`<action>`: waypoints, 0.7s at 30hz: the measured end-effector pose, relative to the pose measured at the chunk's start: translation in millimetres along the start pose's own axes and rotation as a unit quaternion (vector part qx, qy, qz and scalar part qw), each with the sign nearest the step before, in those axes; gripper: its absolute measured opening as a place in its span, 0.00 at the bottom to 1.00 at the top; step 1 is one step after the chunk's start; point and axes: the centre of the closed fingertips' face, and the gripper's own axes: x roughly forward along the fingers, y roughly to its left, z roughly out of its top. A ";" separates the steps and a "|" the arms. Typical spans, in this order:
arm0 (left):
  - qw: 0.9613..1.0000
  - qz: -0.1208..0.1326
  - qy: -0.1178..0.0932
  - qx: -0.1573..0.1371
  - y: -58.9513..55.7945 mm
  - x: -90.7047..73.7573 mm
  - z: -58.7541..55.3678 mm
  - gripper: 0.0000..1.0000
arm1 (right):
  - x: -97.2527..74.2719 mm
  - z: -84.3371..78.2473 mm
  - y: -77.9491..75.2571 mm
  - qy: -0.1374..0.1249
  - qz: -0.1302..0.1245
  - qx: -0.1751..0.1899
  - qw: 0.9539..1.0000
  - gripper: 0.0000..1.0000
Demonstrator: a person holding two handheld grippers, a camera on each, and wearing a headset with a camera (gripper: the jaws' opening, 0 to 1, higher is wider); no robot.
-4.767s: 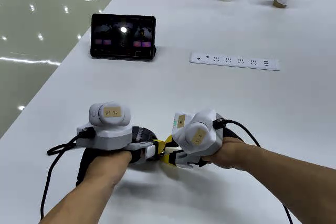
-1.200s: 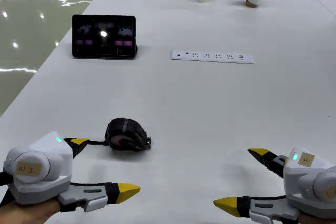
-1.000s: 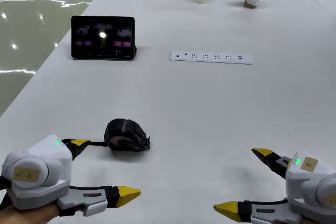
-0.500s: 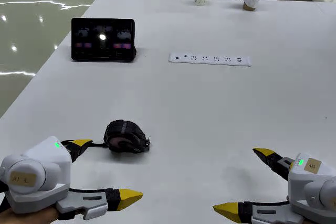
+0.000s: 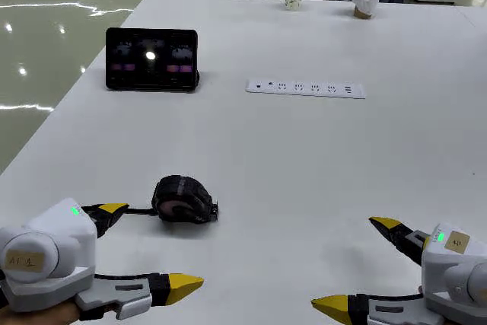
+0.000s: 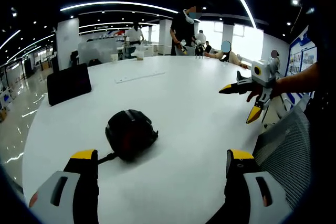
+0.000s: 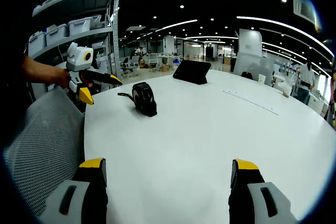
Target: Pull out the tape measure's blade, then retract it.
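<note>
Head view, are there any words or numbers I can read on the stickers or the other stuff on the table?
Nothing here can be read for sure.
On the left gripper, tan sticker: a scribble, too blurred to read.
On the right gripper, tan sticker: too small to read.
On the tablet screen: glowing patches, no legible words.
On the tape measure: no legible label.

Centre counter (image 5: pixel 304 180): being left open up to the power strip (image 5: pixel 304 87).
Left side: being obstructed by the tape measure (image 5: pixel 184 199).
</note>
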 end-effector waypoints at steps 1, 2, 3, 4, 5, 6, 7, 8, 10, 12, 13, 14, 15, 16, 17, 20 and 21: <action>1.000 -0.001 0.000 -0.001 -0.4 -0.1 0.0 0.99 | -0.2 0.2 -0.1 0.000 0.000 0.000 1.000 0.99; 1.000 -0.001 -0.001 -0.001 -0.2 -0.3 0.0 0.99 | -0.4 0.3 -0.4 0.000 -0.001 0.000 1.000 0.99; 1.000 -0.001 0.000 0.000 -0.1 -0.3 0.0 0.99 | -0.6 0.6 -0.3 0.000 -0.001 0.000 1.000 0.99; 1.000 0.000 0.000 0.001 0.4 -0.5 -0.1 0.99 | -0.8 0.7 -0.4 0.000 -0.001 0.000 1.000 0.99; 1.000 -0.001 0.000 0.002 0.5 -0.6 -0.1 0.99 | -0.8 0.4 -0.6 0.000 -0.001 -0.001 1.000 0.99; 1.000 0.000 0.000 0.002 0.6 -0.8 0.2 0.99 | -0.9 0.4 -0.8 0.000 -0.001 -0.001 1.000 0.99; 1.000 0.000 0.000 0.002 1.1 -1.1 0.6 0.99 | -1.3 0.6 -0.9 0.000 -0.002 0.000 1.000 0.99; 1.000 0.002 0.000 0.002 1.7 -1.2 0.8 0.99 | -1.4 0.4 -0.9 0.001 -0.002 0.000 1.000 0.99; 1.000 0.002 -0.001 0.001 2.3 -1.5 1.2 0.99 | -1.6 -0.5 -1.2 0.002 -0.003 0.000 1.000 0.99; 1.000 0.002 -0.002 0.001 2.4 -1.6 1.8 0.99 | -1.8 -1.0 -0.6 0.003 -0.002 0.001 1.000 0.99; 1.000 0.001 -0.003 0.001 2.3 -1.7 2.0 0.99 | -1.9 -1.1 -0.5 0.003 -0.002 0.001 1.000 0.99; 1.000 0.001 -0.003 0.000 2.2 -1.8 2.1 0.99 | -1.9 -1.5 -0.6 0.004 -0.002 0.000 1.000 0.99; 1.000 0.001 -0.002 -0.001 2.3 -1.8 2.1 0.99 | -1.9 -2.3 -0.6 0.005 -0.002 0.000 1.000 0.99; 1.000 0.002 -0.002 -0.001 3.6 -1.6 1.5 0.99 | -1.9 -2.4 -0.6 0.005 -0.002 0.000 1.000 0.99; 1.000 0.002 -0.002 -0.002 3.9 -1.5 1.5 0.99 | -2.1 -2.0 -0.5 0.004 -0.001 0.000 1.000 0.99; 1.000 0.000 -0.003 -0.004 4.5 -0.9 1.4 0.99 | -2.4 -2.4 -1.0 0.006 -0.002 0.000 1.000 0.99; 1.000 -0.002 -0.003 -0.006 4.0 -0.6 1.3 0.99 | -2.4 -2.5 -1.1 0.006 -0.002 0.000 1.000 0.99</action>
